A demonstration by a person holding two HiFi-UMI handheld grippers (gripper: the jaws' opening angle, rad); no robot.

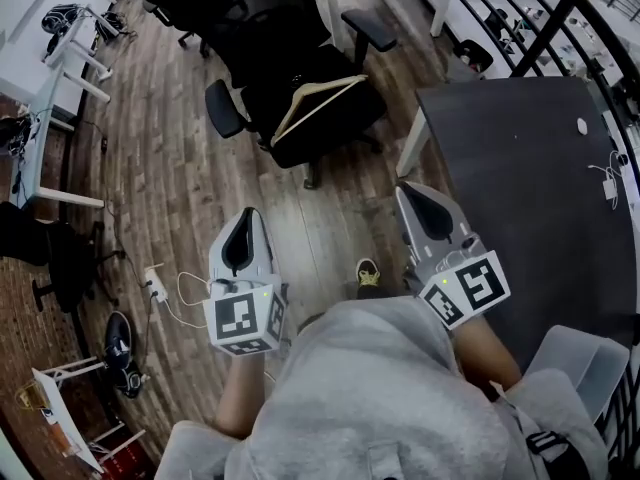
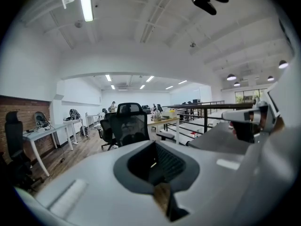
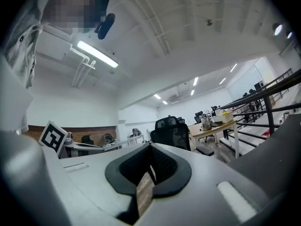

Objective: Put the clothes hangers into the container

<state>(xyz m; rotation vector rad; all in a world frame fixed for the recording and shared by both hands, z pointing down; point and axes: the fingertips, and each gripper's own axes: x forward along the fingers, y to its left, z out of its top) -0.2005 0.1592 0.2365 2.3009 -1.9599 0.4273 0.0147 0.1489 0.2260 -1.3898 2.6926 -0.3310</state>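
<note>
A pale wooden clothes hanger (image 1: 318, 103) lies on the seat of a black office chair (image 1: 300, 48) ahead of me in the head view. Both grippers are held up at waist height, well short of the chair and apart from the hanger. My left gripper (image 1: 243, 230) points forward over the wooden floor with its jaws together and nothing between them. My right gripper (image 1: 412, 200) hovers by the corner of the dark table, its jaws likewise together and empty. The left gripper (image 2: 153, 147) and the right gripper (image 3: 150, 147) each face a black chair, and no hanger can be made out there.
A dark table (image 1: 530, 188) fills the right side, with a small white object and a cable on it. A pale grey object (image 1: 592, 360) sits at the bottom right. A power strip (image 1: 155, 286) with cables lies on the floor at left, near white desks (image 1: 40, 98). A black railing (image 1: 560, 8) runs along the upper right.
</note>
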